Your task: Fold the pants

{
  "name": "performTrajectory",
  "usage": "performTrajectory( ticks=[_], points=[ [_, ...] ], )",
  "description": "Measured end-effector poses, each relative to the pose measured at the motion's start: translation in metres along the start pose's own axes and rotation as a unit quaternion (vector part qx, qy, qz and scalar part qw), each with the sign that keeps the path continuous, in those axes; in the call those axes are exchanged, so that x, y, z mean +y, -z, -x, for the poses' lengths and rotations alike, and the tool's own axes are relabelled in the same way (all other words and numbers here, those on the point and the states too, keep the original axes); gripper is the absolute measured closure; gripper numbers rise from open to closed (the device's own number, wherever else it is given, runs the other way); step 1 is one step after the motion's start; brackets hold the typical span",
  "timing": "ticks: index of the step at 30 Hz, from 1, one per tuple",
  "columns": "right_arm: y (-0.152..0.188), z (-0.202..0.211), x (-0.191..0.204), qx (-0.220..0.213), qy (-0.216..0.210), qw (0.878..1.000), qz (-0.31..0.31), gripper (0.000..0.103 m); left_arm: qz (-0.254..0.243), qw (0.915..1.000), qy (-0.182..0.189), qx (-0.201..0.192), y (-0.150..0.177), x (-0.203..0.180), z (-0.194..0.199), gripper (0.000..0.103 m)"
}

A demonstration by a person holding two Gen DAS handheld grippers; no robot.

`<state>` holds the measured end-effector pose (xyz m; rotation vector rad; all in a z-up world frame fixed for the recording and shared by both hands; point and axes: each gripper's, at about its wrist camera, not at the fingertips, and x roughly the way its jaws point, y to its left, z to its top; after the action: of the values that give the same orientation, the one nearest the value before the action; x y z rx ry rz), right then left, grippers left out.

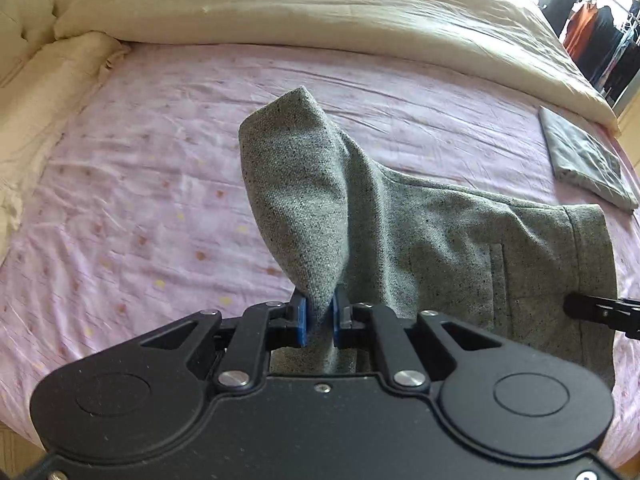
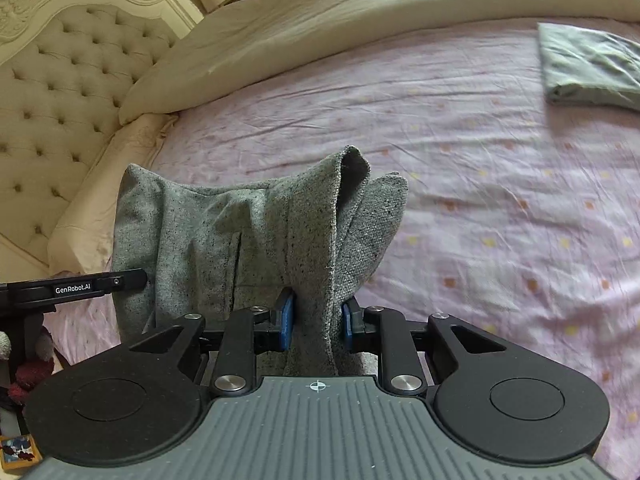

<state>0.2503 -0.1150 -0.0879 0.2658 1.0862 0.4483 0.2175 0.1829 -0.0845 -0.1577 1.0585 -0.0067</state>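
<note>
The grey speckled pants [image 1: 440, 232] are held up over the pink bed sheet [image 1: 140, 184]. My left gripper [image 1: 320, 316] is shut on a bunched edge of the pants, which stands up in a fold above the blue pads. My right gripper [image 2: 316, 320] is shut on another bunched part of the same pants [image 2: 208, 232], near the waistband and a pocket slit. Each gripper shows at the edge of the other's view: the right one in the left wrist view [image 1: 600, 312], the left one in the right wrist view [image 2: 72, 288].
A folded grey garment [image 1: 584, 160] lies on the sheet to the right, also in the right wrist view [image 2: 588, 64]. A cream duvet [image 1: 320, 12] is piled across the far side. A tufted headboard [image 2: 60, 80] and pillow stand at the left. Hanging clothes [image 1: 600, 40] are far right.
</note>
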Motion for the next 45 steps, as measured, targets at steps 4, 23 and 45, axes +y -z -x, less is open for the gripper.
performTrajectory(
  ticks=[4,23,45],
  points=[
    [-0.042,-0.046,0.045,-0.003,0.004,1.0,0.022,0.08,0.002,0.9999,-0.016,-0.004,-0.038,0.047,-0.014,0.088],
    [-0.054,-0.113,0.137,-0.046,0.154,0.985,0.057,0.074,0.029,0.9955,-0.09,-0.005,-0.052,0.142,-0.029,0.067],
    [-0.009,-0.017,0.185,-0.04,0.16,0.977,0.134,0.074,0.021,0.9922,-0.119,-0.028,0.016,0.033,0.057,0.046]
  ],
)
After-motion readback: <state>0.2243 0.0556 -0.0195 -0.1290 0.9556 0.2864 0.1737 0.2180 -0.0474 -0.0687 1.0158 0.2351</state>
